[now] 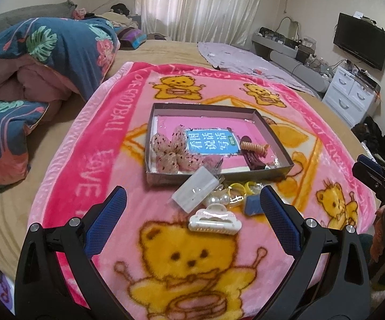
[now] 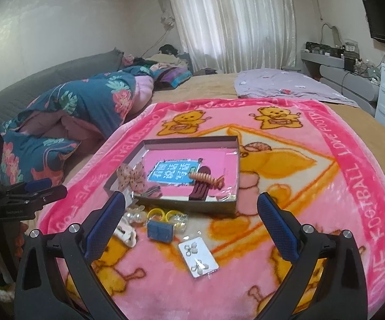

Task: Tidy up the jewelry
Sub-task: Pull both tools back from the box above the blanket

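With both grippers (image 1: 192,208) (image 2: 191,213) gaping empty, you've boxed (image 1: 272,130) the bow (image 1: 169,150) and two clips; the white clip (image 1: 213,220), rings (image 1: 241,188) and earring card (image 2: 198,260) remain on the blanket (image 1: 85,160).

Left wrist view: rides left gripper (image 1: 192,208), looks forward and down along fingers at pink blanket (image 1: 91,160), low and close; shallow box (image 1: 219,172) just ahead, clutter near fingertips. Right gripper (image 1: 373,176) at right edge.

Right wrist view: rides right gripper (image 2: 192,213), same heading, set further right; box (image 2: 187,205) ahead-left. Left gripper (image 2: 32,192) at left edge.

Shared: box, blanket (image 2: 352,186), curtain wall beyond.
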Available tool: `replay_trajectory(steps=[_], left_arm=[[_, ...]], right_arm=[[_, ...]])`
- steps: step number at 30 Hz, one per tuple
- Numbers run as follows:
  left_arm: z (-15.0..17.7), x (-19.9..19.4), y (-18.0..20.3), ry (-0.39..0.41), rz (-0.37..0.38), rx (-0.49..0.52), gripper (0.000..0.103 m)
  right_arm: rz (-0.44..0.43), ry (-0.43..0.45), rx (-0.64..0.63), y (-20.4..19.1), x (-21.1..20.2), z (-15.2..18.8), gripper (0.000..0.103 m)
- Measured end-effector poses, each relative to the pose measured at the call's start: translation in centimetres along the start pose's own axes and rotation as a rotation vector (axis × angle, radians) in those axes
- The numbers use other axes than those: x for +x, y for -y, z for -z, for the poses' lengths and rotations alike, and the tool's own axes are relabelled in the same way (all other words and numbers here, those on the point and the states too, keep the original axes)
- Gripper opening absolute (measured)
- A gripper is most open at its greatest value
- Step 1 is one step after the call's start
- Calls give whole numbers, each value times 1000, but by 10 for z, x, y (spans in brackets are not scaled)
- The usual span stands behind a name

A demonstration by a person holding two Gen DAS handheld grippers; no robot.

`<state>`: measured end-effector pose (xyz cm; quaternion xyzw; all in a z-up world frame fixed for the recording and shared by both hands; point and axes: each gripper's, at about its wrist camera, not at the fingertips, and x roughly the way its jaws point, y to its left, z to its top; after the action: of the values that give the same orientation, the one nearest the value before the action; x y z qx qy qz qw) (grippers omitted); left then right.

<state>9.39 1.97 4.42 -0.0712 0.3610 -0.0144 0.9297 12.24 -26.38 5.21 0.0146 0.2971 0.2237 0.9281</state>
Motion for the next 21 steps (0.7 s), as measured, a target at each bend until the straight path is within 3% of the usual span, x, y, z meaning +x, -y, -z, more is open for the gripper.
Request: replay_trajectory(steps=[21], left_arm=[[36, 14, -13, -100, -29, -1, 94]], right_arm=[[-45, -149, -92, -25, 24, 43, 99]])
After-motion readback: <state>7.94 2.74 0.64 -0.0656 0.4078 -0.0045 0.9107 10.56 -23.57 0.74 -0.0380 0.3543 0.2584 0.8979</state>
